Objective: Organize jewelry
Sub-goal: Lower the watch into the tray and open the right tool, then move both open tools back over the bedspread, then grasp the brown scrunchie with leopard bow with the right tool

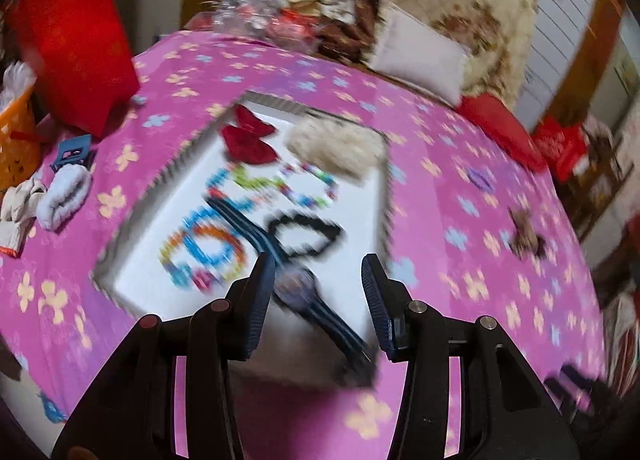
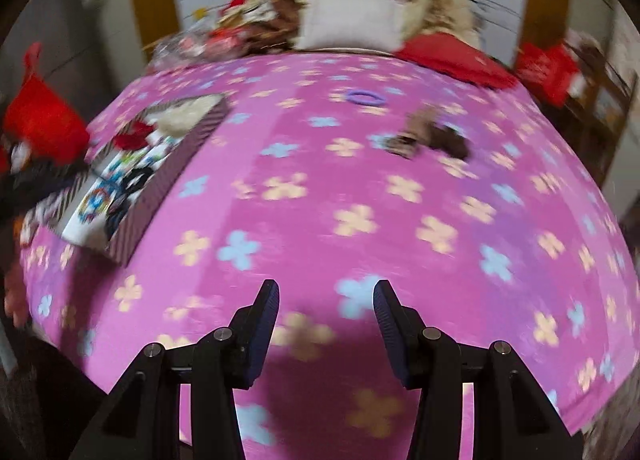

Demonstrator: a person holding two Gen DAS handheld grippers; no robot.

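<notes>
Beaded bracelets point(image 1: 208, 248), striped-rimmed tray point(image 1: 132, 212), fleecy floral blanket point(image 2: 360, 188)

I count one striped box point(image 1: 168, 164) holding one red bow point(image 1: 248, 138), one cream fluffy piece point(image 1: 336, 146), one black loop point(image 1: 308, 230) and one dark blue watch point(image 1: 296, 284); the beaded bracelets point(image 1: 204, 248) inside are too blurred to count. Right of the box on the blanket, I log one purple ring point(image 2: 365, 97) and one brown bow point(image 2: 430, 136).

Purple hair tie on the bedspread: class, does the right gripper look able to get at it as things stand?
Probably yes: the right gripper is open, and only bare pink bedspread lies between it and the purple hair tie, though it sits far ahead.
</notes>
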